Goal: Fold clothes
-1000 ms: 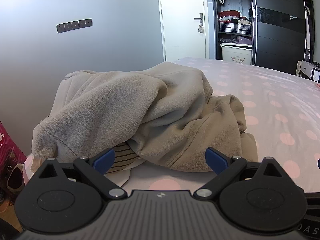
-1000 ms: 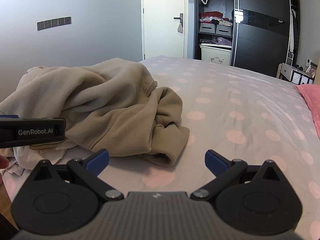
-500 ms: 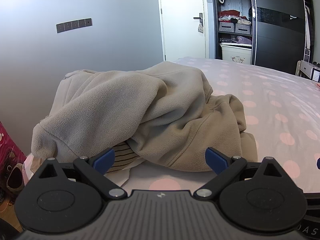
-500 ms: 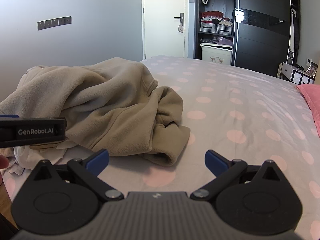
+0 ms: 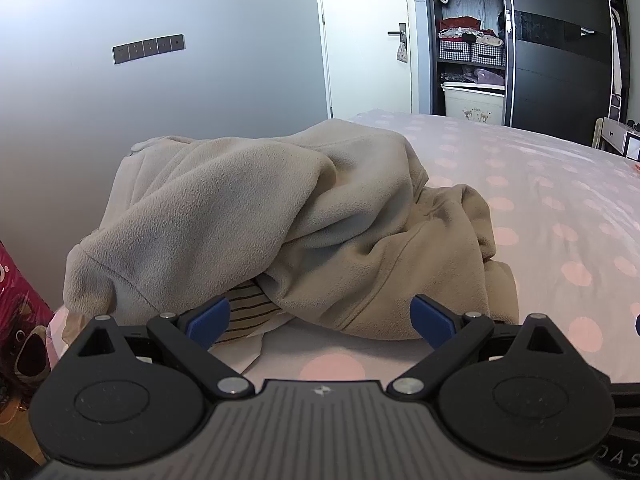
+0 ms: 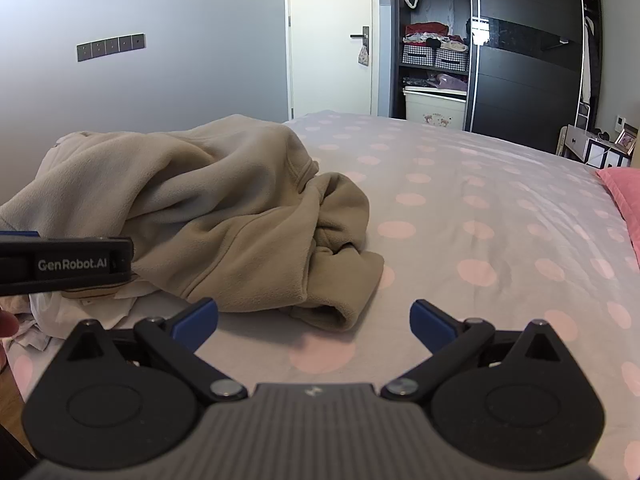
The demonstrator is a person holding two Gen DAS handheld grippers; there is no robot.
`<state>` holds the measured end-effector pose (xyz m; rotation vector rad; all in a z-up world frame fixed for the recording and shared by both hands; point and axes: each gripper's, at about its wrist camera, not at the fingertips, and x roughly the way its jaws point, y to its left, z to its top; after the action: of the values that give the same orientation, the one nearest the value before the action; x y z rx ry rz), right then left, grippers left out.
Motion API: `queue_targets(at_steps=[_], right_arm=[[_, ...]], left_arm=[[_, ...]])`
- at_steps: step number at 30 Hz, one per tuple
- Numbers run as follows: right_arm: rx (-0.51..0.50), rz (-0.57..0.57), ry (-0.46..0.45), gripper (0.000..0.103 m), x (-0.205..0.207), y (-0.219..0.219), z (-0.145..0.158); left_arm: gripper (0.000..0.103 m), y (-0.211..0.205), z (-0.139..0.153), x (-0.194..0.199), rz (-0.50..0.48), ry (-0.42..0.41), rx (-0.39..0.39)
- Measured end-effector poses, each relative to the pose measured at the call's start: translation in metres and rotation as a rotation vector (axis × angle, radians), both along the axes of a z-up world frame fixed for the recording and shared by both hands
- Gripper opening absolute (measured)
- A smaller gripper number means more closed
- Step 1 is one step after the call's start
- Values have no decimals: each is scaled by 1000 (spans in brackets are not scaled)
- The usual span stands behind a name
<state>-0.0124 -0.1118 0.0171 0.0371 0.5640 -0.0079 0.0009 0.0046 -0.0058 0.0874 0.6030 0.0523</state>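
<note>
Both tools hover with fingers spread wide, left gripper point(image 5: 322, 320) and right gripper point(image 6: 314, 318) holding nothing. The crumpled beige fleece point(image 5: 280, 224) sits heaped on the polka-dot bed point(image 6: 480, 220), grey wall point(image 5: 160, 120), white door point(image 6: 332, 36) and open wardrobe point(image 6: 436, 52) beyond.

I see the fleece point(image 5: 280, 216) heaped on the bed point(image 5: 540, 208), toward its left edge. A striped garment point(image 5: 244, 312) lies under it, perhaps on papers. Behind the bed stand a door point(image 6: 332, 32) and, right of it, a wardrobe point(image 6: 520, 48).
</note>
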Motion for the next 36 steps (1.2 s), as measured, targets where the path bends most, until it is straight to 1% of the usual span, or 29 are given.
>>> queue_targets(at_steps=[5, 14, 17, 21, 25, 26, 27, 28, 32, 34, 36], right_arm=[[48, -2, -4, 103, 4, -5, -4], [16, 15, 63, 103, 31, 2, -13], [4, 17, 76, 103, 42, 5, -15], [17, 31, 77, 103, 60, 7, -14], [20, 83, 80, 101, 86, 15, -14], [23, 100, 83, 98, 93, 17, -14], [25, 117, 86, 90, 101, 20, -15], [25, 132, 90, 85, 109, 22, -15], [-7, 143, 114, 85, 146, 24, -23], [-10, 131, 139, 85, 166, 21, -32], [5, 122, 186, 85, 186, 17, -44]], left_arm=[[98, 4, -5, 3, 7, 14, 18], [96, 16, -11, 20, 29, 35, 58], [96, 20, -12, 26, 35, 42, 73], [95, 34, -8, 33, 23, 39, 103], [89, 58, -1, 44, 35, 31, 136], [89, 64, 1, 47, 36, 23, 151], [89, 70, 3, 51, 38, 16, 172], [89, 76, 4, 56, 41, 10, 196], [89, 109, 7, 87, 82, 18, 241], [89, 120, 3, 102, 79, 43, 236], [89, 128, -4, 114, 52, 78, 208]])
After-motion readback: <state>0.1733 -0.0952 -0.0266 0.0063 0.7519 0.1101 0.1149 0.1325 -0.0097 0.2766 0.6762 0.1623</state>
